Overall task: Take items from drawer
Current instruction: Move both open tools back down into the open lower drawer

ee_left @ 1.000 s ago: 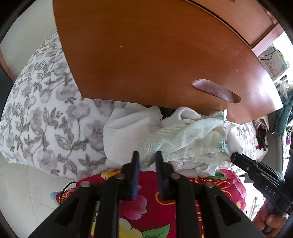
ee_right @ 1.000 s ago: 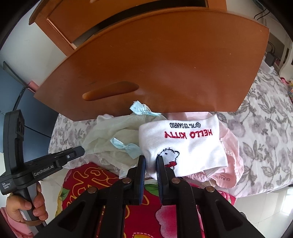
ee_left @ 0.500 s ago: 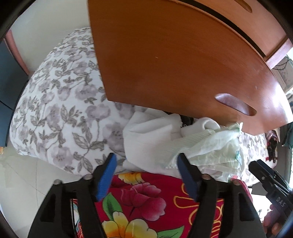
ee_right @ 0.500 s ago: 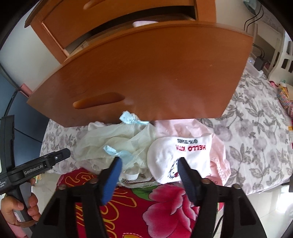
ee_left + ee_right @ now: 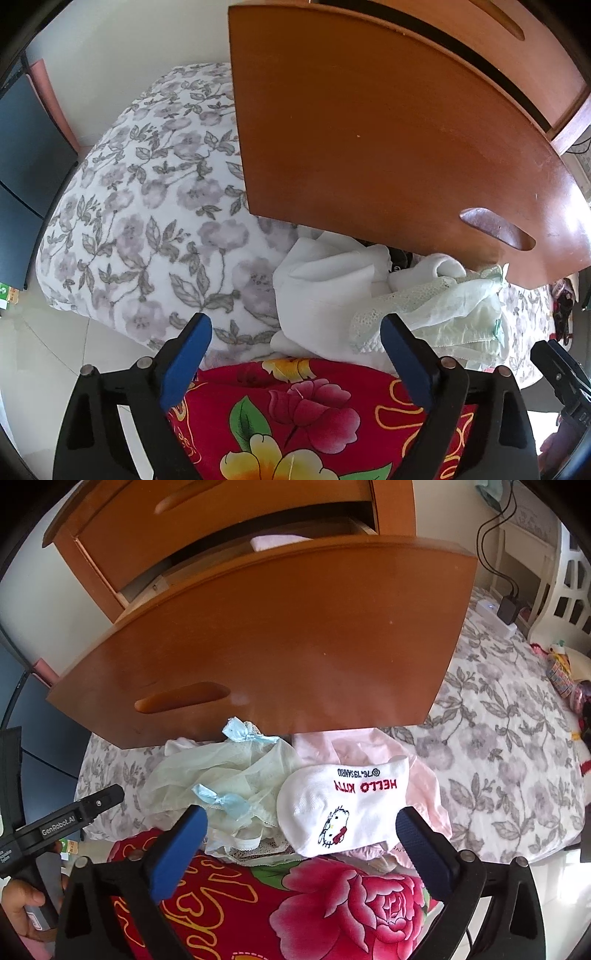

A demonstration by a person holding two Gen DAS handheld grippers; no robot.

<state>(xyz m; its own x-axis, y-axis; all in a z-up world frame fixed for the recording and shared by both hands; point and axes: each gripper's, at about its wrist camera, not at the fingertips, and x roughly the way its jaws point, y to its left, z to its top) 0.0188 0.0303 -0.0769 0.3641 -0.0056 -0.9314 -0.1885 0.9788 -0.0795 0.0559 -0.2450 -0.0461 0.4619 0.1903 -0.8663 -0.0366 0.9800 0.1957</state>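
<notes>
A pile of clothes lies on the floral bedspread (image 5: 147,221) under the pulled-out wooden drawer front (image 5: 277,646). It holds a white Hello Kitty sock (image 5: 343,805), a pale green lace garment (image 5: 229,775) with blue bows, a pink garment (image 5: 369,746) and a white cloth (image 5: 325,295). My right gripper (image 5: 301,818) hovers over the sock, jaws opening wide, pads clear of it. My left gripper (image 5: 295,326) hangs over the white cloth, jaws opening too and gripping nothing. The green garment (image 5: 454,306) lies just beyond its right finger. Something pink (image 5: 277,541) shows inside the open drawer.
A red flowered blanket (image 5: 332,897) lies under both grippers at the bed's near edge. The upper drawer (image 5: 221,520) sits above the open one. A power strip with cables (image 5: 495,616) and toys (image 5: 565,675) lie at the right. A dark cabinet (image 5: 22,166) stands left.
Both grippers went from nearly shut to wide open. The right one let go of the sock, which now lies on the pile; the left let go of the cloth. Both views pulled back a little.
</notes>
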